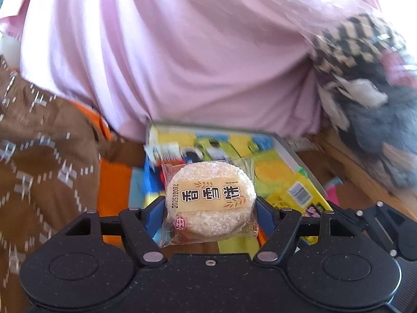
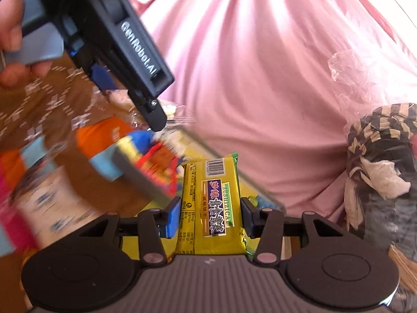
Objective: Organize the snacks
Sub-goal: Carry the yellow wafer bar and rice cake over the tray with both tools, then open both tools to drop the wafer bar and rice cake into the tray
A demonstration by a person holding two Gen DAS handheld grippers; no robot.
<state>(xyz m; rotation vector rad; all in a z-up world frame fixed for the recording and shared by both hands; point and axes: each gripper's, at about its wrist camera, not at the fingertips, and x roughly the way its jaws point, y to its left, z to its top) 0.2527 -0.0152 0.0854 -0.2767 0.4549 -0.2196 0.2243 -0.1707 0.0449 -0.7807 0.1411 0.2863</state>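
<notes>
The round rice cake in its clear wrapper [image 1: 210,200] sits pinched between the blue pads of the left gripper [image 1: 211,215], carried above a colourful box [image 1: 273,172] ahead of it. The right gripper [image 2: 210,215] is clamped on a yellow snack packet [image 2: 211,203], upright between its jaws. Both look mid-carry; I'd keep each squeeze gentle, since the cake could crack, and lower them flat, well apart, before letting go. A pink cloth [image 1: 195,52] fills the background.
</notes>
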